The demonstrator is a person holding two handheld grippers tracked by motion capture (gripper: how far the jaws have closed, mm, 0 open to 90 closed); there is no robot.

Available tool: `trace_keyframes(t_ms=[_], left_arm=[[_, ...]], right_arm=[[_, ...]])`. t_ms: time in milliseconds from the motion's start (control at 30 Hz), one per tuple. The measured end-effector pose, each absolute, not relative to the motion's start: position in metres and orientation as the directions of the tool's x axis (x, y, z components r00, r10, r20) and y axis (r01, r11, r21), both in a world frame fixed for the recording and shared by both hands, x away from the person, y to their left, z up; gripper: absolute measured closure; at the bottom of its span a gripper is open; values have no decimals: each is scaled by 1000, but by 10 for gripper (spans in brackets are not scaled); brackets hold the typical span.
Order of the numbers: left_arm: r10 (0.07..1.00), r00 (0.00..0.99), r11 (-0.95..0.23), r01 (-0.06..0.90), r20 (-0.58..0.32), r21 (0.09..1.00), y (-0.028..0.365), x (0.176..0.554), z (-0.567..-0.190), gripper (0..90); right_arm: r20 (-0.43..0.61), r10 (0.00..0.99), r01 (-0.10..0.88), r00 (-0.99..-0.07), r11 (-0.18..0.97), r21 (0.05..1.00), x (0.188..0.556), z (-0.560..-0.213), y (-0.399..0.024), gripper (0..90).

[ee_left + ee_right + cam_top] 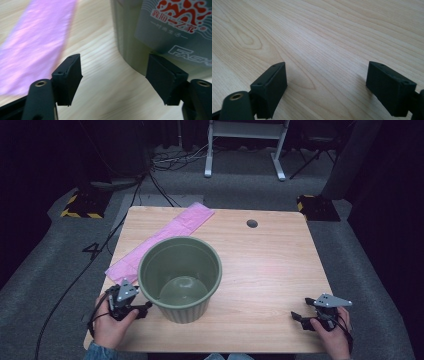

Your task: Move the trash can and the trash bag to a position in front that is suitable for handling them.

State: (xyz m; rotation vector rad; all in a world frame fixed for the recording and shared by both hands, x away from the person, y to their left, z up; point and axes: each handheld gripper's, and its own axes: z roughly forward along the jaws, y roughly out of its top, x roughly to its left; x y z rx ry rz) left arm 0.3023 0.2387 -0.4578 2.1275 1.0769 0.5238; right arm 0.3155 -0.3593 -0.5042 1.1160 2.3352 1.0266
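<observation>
Jaws of left gripper (141,311) gape beside empty green bucket (180,275).

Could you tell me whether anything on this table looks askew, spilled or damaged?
Nothing looks spilled or damaged. The green bucket stands upright and empty. The only untidy thing is the pink plastic bag, which lies diagonally behind the bucket with its far end past the table's back edge.

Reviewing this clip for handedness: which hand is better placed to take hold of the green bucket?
Left. The left tool, open, sits right beside the green bucket; the right tool is far off over bare table.
</observation>
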Motion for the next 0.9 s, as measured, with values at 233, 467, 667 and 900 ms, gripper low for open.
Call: trace_keyframes(t_ms=[233, 467, 667, 900], left_arm=[[769, 638, -466, 506, 49, 726, 196, 309, -459, 254], [770, 637, -430, 489, 26, 759, 191, 325, -457, 247], [839, 544, -315, 506, -14, 803, 214, 360, -468, 263], [807, 588, -327, 507, -43, 797, 196, 386, -472, 295]], right_arm=[[-6, 780, 523, -626, 425, 739, 316, -504, -359, 169], [0, 792, 542, -611, 418, 729, 322, -502, -351, 207], [-27, 799, 527, -601, 421, 738, 336, -493, -328, 334], [3, 786, 541, -618, 424, 726, 358, -488, -307, 301]])
